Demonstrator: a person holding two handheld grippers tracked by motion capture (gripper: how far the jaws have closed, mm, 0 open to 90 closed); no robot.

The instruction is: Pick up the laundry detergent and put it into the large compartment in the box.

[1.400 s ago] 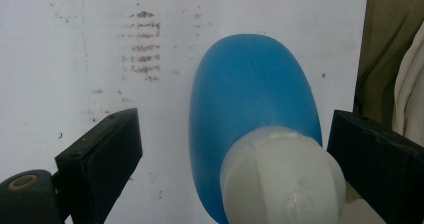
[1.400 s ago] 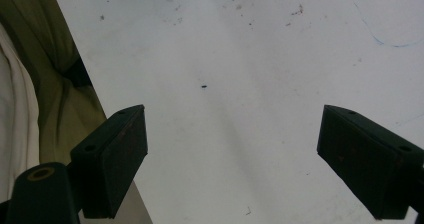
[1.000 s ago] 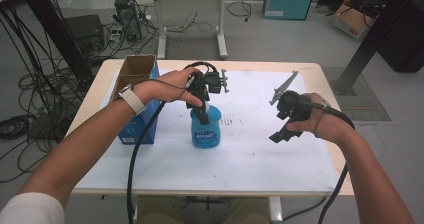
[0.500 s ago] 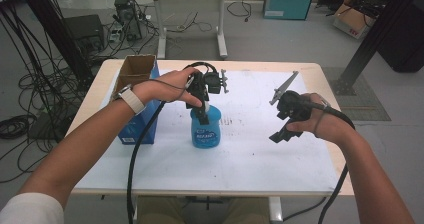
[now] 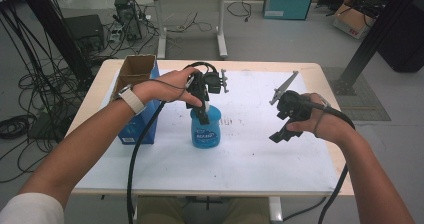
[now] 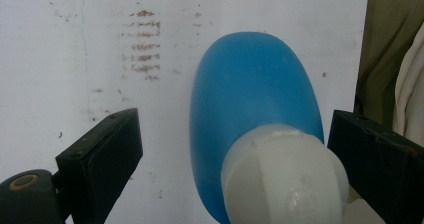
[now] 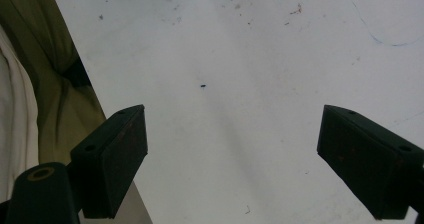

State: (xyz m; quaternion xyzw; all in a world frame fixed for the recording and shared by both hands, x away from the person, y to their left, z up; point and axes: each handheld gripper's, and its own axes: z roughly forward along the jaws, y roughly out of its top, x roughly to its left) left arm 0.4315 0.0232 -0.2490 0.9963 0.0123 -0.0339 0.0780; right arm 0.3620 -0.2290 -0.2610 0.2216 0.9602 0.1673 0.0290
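The left gripper (image 5: 202,115) is held spread above the white cap (image 6: 282,179) of a blue bottle (image 5: 205,129); the right gripper (image 5: 281,132), well right of the bottle, is likewise spread, with nothing gripped.

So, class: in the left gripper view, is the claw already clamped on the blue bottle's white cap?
No: the left claw stands open, its jaws apart either side of the white cap of the blue bottle.

Right of the blue bottle (image 5: 205,129) the counter (image 5: 250,154) lies bare; left of it a blue box (image 5: 136,129) blocks passage.
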